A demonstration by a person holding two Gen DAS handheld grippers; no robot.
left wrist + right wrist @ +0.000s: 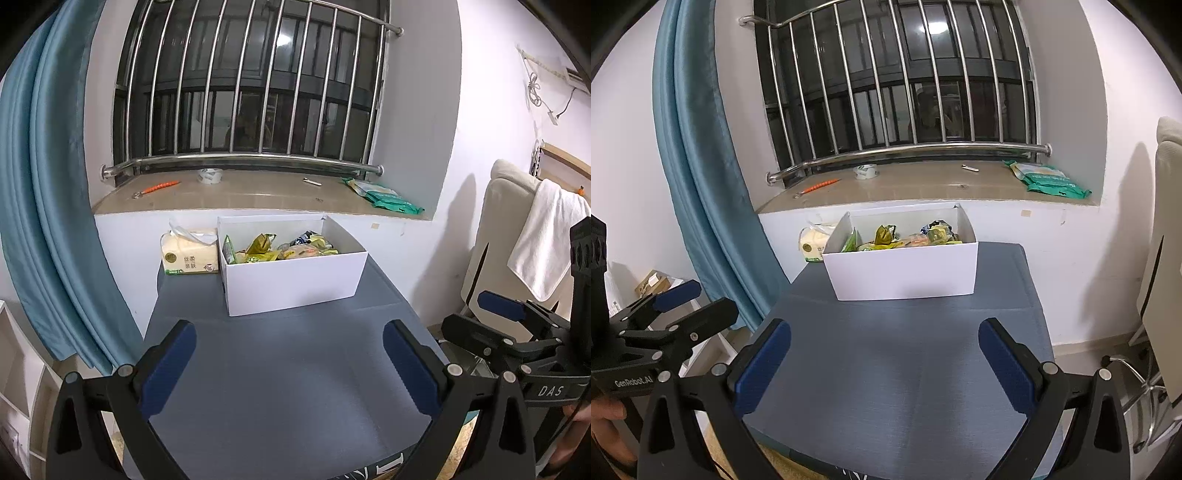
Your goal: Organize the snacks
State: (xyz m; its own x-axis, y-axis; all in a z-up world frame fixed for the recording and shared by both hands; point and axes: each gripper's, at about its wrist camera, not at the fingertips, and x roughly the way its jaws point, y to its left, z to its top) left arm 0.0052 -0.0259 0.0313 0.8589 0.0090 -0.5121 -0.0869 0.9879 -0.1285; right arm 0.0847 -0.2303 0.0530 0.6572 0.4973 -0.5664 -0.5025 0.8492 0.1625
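Two grippers, left gripper and right gripper, jaws spread wide, holding nothing, above grey table. One white box at table's far end, containing snack packets (mostly yellow-green). Tissue pack just beside box.

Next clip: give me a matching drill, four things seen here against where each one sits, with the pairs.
Things:
1. white cardboard box
2. yellow tissue pack
3. green plastic bag
4. white towel

Places:
A. draped over the cream chair
B. right end of the window sill
C. far part of the grey table, snack packets inside
D. left of the box, against the wall

Pairs: 1-C, 2-D, 3-B, 4-A
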